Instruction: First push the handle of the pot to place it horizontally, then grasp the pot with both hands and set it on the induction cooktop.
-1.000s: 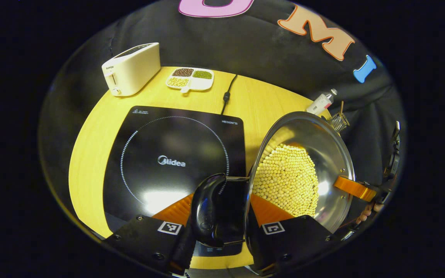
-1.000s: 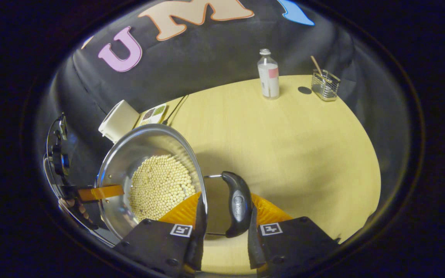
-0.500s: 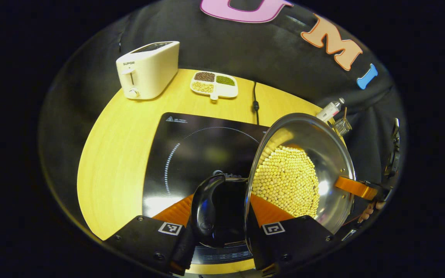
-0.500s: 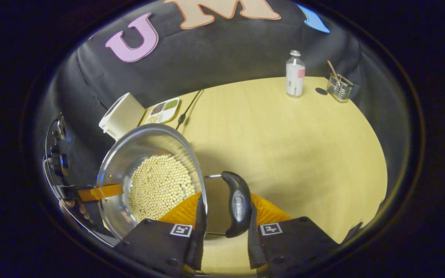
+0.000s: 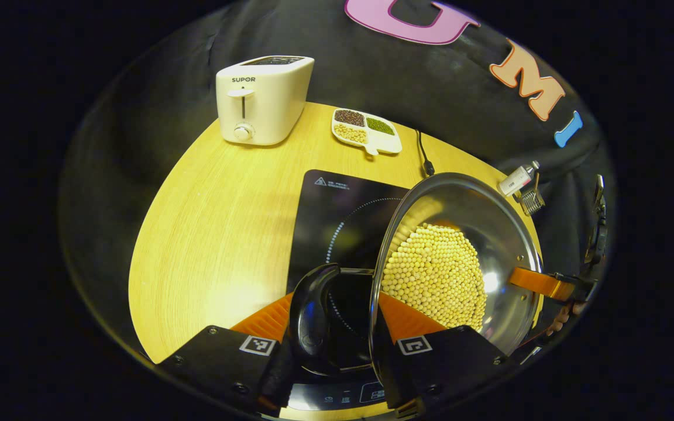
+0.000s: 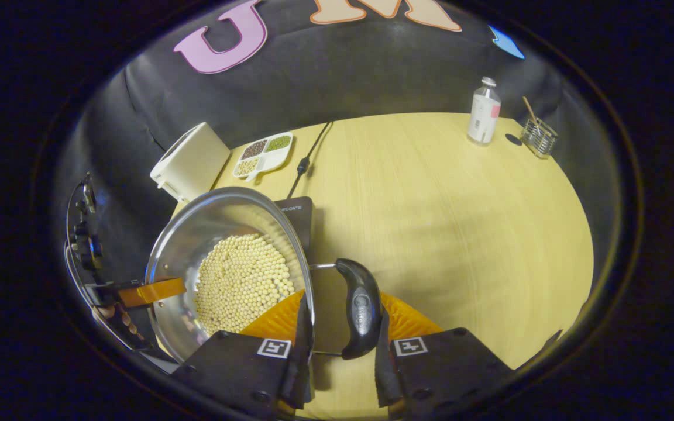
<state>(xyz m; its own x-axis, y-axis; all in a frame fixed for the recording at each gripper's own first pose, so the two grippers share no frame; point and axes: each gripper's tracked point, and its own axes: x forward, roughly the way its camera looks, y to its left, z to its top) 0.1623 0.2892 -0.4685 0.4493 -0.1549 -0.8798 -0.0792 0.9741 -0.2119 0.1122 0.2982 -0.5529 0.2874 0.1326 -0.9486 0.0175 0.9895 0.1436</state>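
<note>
**Pot held by both handles over the cooktop edge**

Left gripper view: left tongs (image 5: 332,333) closed on the pot's near black handle (image 5: 309,318), one finger each side pressing it. Steel pot (image 5: 492,234) sits just right of the tongs, its floor covered with pale yellow beans (image 5: 436,275). Pot is partly over the black induction cooktop (image 5: 331,204); whether its base touches the glass or hangs above it, cannot tell. Far side of the pot: the other tongs' finger (image 5: 539,283) reaches in at the rim, a hand behind it at the picture edge.

Right gripper view: right tongs (image 6: 340,336) closed on the pot's other black handle (image 6: 360,307), fingers clamped on both sides. Pot (image 6: 196,234) lies left of these tongs, beans (image 6: 240,283) inside. A corner of the cooktop (image 6: 296,213) shows past the pot's rim. The left tongs' finger (image 6: 150,291) shows at the far rim.

Worktop (image 5: 226,204) is light wood. At the back: cream toaster (image 5: 264,99), white divided dish (image 5: 366,130) with three kinds of beans or grains, black power cord (image 5: 423,155) between dish and pot. Far right corner in the right gripper view: clear bottle (image 6: 483,112) upright, wire basket (image 6: 539,137) with a stick in it just beside, a small dark disc (image 6: 512,140) between them.
</note>
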